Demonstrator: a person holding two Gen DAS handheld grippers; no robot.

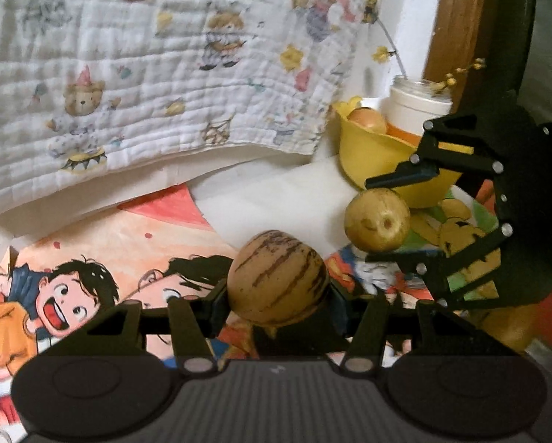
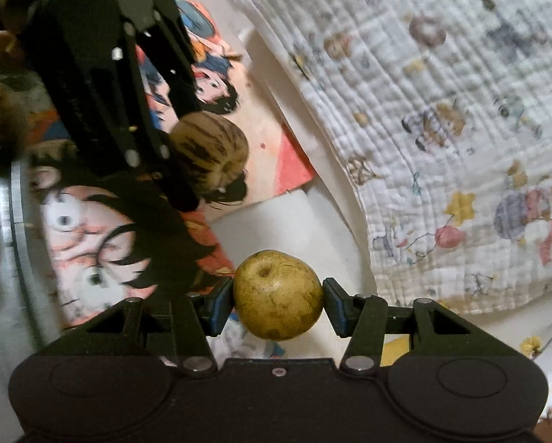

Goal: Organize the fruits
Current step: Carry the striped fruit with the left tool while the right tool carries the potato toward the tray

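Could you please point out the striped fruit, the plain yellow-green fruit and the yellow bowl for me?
striped fruit (image 1: 276,280): left wrist view, middle of its streaked skin.
yellow-green fruit (image 2: 278,295): right wrist view, centre of its front face.
yellow bowl (image 1: 368,151): left wrist view, its bare outer wall.
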